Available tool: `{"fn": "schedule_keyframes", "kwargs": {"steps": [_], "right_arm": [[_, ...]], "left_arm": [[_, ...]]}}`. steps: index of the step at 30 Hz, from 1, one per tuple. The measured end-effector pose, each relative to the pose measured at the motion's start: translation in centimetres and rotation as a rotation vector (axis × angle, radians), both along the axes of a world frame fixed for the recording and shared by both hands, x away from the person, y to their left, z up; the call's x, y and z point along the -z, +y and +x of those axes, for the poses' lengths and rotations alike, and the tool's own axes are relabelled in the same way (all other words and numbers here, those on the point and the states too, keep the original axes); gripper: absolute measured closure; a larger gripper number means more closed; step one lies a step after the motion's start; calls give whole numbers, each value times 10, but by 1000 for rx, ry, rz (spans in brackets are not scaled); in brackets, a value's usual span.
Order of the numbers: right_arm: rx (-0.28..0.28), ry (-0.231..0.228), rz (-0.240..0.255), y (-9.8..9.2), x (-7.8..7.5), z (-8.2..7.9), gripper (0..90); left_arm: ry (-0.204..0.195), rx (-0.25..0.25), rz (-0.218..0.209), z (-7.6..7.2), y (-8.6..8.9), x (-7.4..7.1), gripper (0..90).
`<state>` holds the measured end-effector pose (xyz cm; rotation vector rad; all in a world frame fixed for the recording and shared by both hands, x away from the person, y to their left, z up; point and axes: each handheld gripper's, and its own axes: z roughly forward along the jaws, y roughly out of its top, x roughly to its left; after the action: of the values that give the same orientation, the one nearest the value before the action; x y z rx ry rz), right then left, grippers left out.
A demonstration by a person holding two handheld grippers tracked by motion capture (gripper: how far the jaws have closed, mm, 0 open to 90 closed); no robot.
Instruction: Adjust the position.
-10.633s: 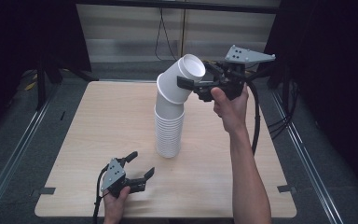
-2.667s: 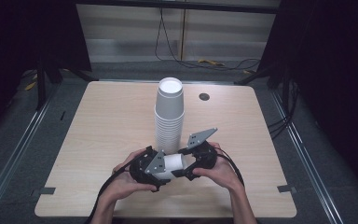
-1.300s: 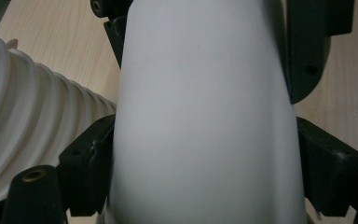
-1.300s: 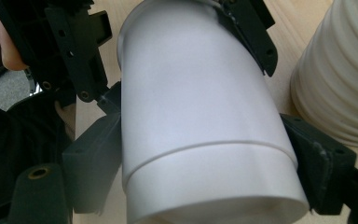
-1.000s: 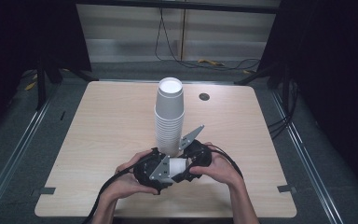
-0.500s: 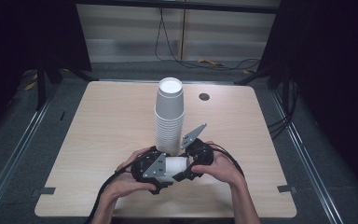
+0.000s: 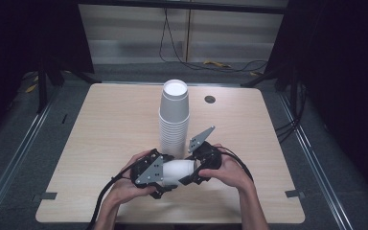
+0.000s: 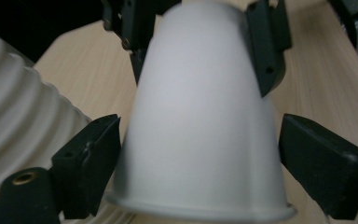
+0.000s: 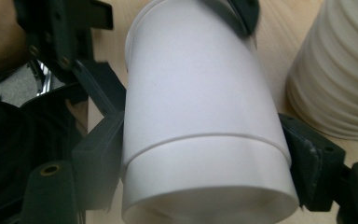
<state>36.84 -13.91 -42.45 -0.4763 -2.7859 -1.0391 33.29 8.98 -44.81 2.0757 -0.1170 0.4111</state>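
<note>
Evidently a white cup [image 7: 179, 170] is being held lying on its side just above the table [image 7: 100, 124], low in the middle of the high view, so that it can be gripped from both ends at once. Its rim end is being taken by the left gripper [image 7: 168, 173], whose jaws have just been closing with the cup between them and are now pressing on its wall. Its base end is being clamped by the right gripper [image 7: 195, 171], jaws tight on either side. By this judgement, the cup is being steadied at one end while being worked at the other, perhaps twisted or pulled. Just beyond, mid-frame, a stack of cups [image 7: 173, 120] is being kept upright, and a small dark disc [image 7: 210, 99] is lying farther back.
</note>
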Motion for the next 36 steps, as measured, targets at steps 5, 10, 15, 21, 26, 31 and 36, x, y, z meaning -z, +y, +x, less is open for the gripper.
{"fn": "schedule_keyframes", "kwargs": {"steps": [5,10,15,21,26,31,36], "right_arm": [[25,0,18,-6,1,-1,232],[63,12,32,-13,6,0,231],[93,-12,51,-17,7,1,230],[127,-49,91,-23,13,-3,228],[154,-68,158,-31,17,-9,228],[166,-86,186,-35,22,-13,229],[201,-116,232,-41,25,-16,229]], "left_arm": [[31,-30,-32,2,6,-1,156],[123,-129,-148,3,16,-1,157],[160,-152,-200,3,22,2,157],[237,-184,-264,4,34,8,155],[278,-209,-303,3,39,12,157],[325,-209,-312,3,39,17,211],[326,-234,-341,1,41,22,182]]}}
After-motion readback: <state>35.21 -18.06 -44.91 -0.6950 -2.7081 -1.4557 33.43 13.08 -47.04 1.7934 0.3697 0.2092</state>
